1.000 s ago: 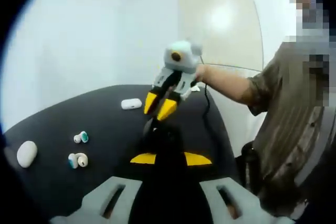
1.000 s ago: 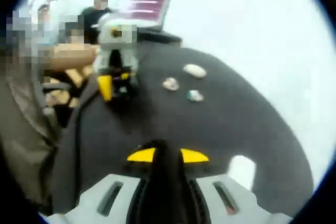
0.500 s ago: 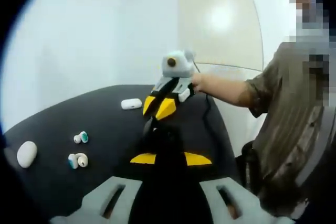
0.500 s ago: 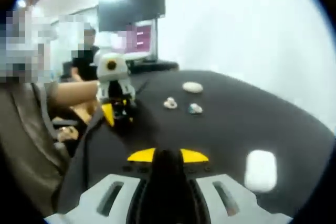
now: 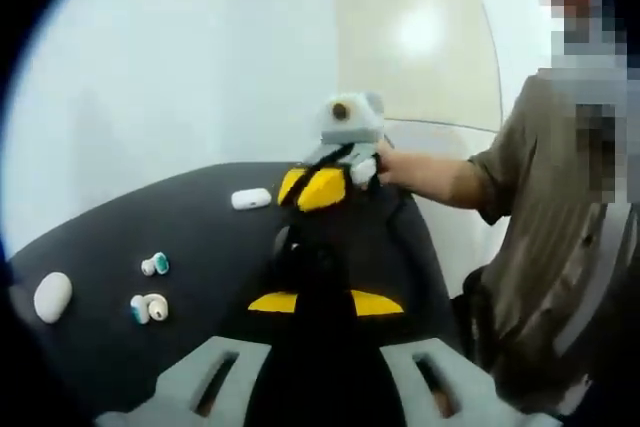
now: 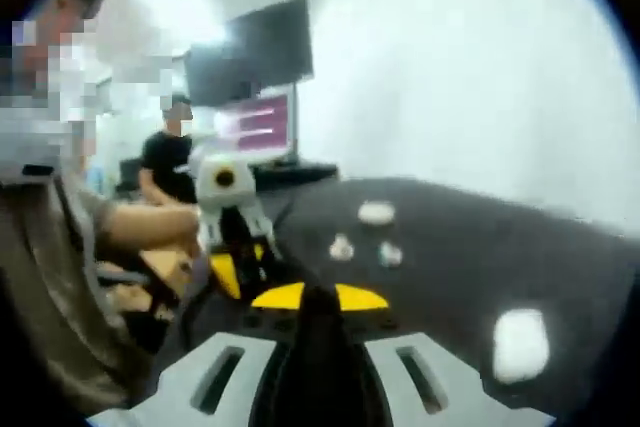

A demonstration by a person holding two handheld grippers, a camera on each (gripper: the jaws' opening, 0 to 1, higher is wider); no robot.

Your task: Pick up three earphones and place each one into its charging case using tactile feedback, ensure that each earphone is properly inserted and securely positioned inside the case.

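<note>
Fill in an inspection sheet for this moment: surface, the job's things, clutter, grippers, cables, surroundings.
Surface: black table, bare around the items.
Job's things: two earphones lying loose; an oval white case near the edge; a second white case farther back, apart from them.
Clutter: nothing seen.
Grippers: left gripper shut, empty; right gripper shut, raised above the table.
Cables: thin cable running behind the right gripper.
Surroundings: white wall; monitors and a standing person in the background.

right tool (image 5: 322,188) | lifted, tilted more level | jaws together
</note>
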